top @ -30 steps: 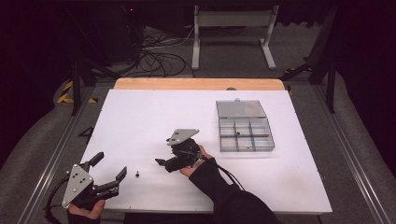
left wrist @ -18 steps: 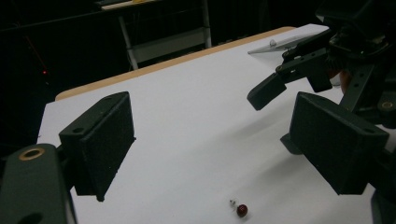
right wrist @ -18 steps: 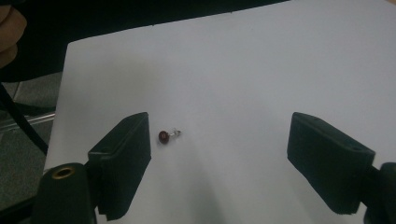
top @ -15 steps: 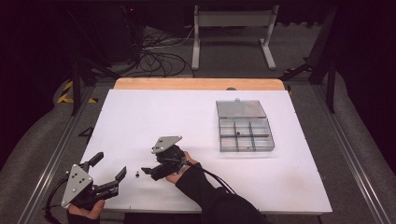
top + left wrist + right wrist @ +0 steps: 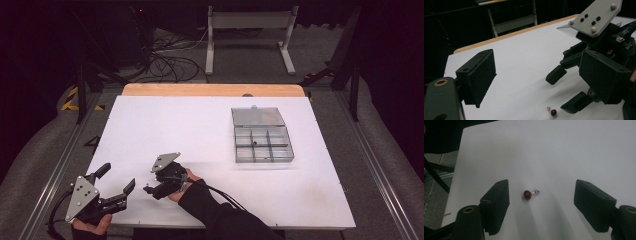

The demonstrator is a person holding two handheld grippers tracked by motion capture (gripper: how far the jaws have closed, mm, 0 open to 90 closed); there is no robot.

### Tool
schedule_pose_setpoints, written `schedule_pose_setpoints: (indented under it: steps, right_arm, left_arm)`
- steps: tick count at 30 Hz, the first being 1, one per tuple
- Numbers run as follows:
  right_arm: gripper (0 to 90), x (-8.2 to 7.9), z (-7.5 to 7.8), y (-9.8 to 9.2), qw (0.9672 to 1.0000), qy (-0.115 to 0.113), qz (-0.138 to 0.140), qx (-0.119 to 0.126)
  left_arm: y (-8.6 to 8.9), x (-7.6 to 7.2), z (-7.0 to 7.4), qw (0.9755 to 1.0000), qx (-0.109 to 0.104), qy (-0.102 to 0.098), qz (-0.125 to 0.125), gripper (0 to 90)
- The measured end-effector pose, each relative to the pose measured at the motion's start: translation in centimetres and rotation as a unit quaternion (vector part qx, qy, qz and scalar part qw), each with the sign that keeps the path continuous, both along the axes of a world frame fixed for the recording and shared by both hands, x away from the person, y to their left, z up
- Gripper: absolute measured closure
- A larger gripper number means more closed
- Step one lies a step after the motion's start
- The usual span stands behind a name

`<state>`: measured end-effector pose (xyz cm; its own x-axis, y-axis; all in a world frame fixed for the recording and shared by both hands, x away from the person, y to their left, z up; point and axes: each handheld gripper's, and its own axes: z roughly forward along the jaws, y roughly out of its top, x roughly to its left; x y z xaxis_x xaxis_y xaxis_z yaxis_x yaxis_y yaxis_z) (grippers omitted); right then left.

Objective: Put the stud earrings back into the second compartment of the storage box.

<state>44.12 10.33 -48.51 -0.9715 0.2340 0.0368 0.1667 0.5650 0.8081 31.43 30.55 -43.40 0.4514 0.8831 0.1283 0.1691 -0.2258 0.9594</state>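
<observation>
- High view: a white table top point(image 5: 200, 130) lies on a table with a wooden strip along its far edge. The left gripper point(image 5: 116, 185) is held in a hand at the near left corner, jaws spread wide with nothing between them. The right gripper point(image 5: 148, 189) is held low over the table near the front, just right of the left one and pointing toward it. A clear compartment box point(image 5: 262, 142) with its lid open sits well apart on the right half of the table. The small thing the right gripper reaches for is too tiny to make out here.
- Left gripper view: two black jaws stand wide apart over the white surface. Across from them, the right gripper point(image 5: 564, 91) comes in from the right side, its grey plate on top. A small dark red bead point(image 5: 553, 112) with a tiny clear and metal piece beside it lies on the table just in front of the right gripper's lower fingertip, not touching it.
- Right gripper view: the right gripper's jaws point(image 5: 541, 200) have just been closing but stand apart, pressing on nothing. The red bead point(image 5: 527, 194) rests on the table between them, nearer the jaw at the left of this view, with its silver pin pointing toward the other jaw.
</observation>
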Motion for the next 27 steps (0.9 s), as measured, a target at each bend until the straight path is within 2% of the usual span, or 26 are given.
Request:
schedule_pose_setpoints:
  steps: [4, 9, 19, 27]
  right_arm:
    - [33.3, 0.0, -0.4, 0.5, 1.0, -0.001, 0.002, -0.004]
    - [39.7, 0.2, -0.8, 0.9, 0.9999, 0.011, 0.0, -0.005]
    - [55.6, -0.1, -1.2, 1.5, 0.9997, -0.002, 0.008, -0.022]
    - [61.0, -0.4, -1.3, 2.0, 0.9991, -0.014, 0.015, -0.037]
  left_arm:
    - [0.0, 0.0, 0.0, 1.0, 0.002, 0.001, -0.001, 14.3]
    - [0.0, 0.0, 0.0, 1.0, -0.001, 0.0, 0.0, 14.3]
    - [0.0, 0.1, 0.0, 1.0, 0.004, 0.002, -0.002, 14.3]
    - [0.0, 0.1, 0.0, 1.0, 0.004, 0.001, -0.001, 14.3]
